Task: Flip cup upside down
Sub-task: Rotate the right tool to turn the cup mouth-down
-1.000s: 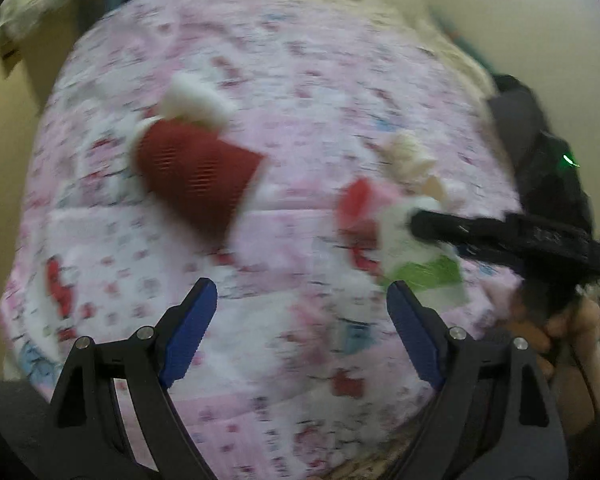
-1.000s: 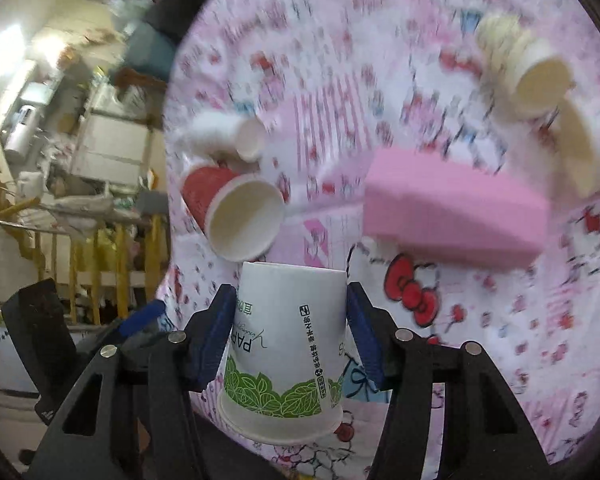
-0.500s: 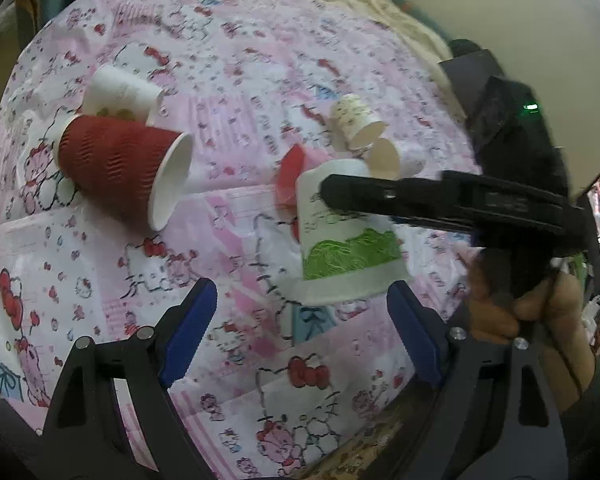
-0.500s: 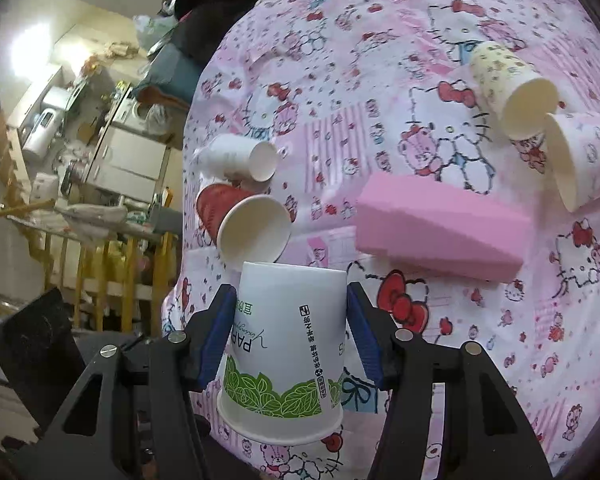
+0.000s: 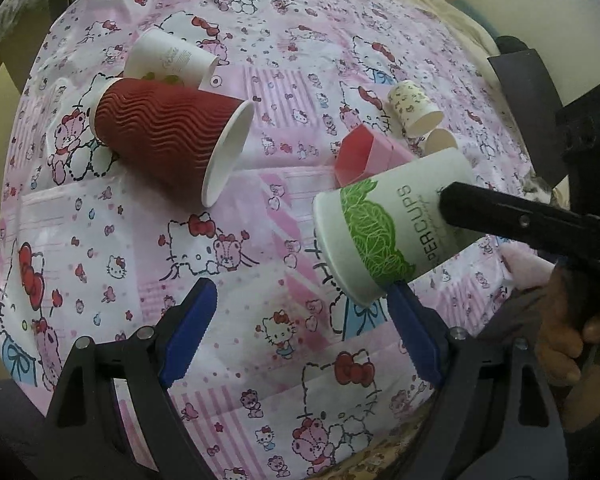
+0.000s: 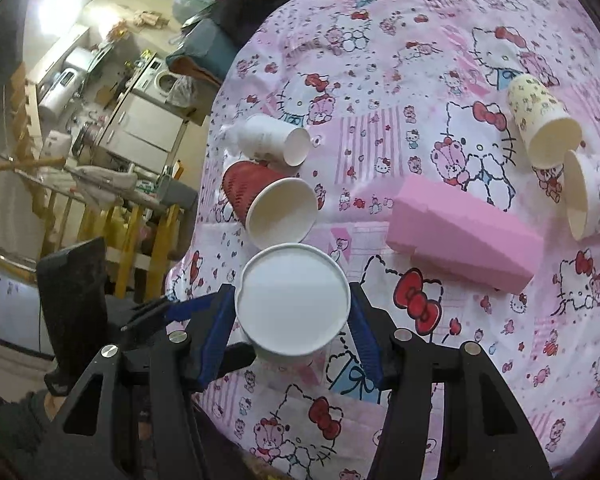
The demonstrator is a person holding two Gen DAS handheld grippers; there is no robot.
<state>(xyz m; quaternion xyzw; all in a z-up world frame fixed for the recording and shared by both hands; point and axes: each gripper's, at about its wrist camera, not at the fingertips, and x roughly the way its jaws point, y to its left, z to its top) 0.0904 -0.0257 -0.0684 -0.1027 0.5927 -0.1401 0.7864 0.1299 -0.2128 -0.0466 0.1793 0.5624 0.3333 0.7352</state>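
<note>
Cup (image 5: pixel 392 228) tilted, clenched in right gripper (image 6: pixel 292 316) | left gripper (image 5: pixel 300 336) spread, holding nothing | bare tablecloth (image 5: pixel 260 320) beneath

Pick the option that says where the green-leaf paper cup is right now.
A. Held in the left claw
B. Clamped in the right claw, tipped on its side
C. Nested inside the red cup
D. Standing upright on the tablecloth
B: the right claw pinches the green-leaf paper cup, which is tilted sideways above the tablecloth; the left claw holds nothing.
</note>
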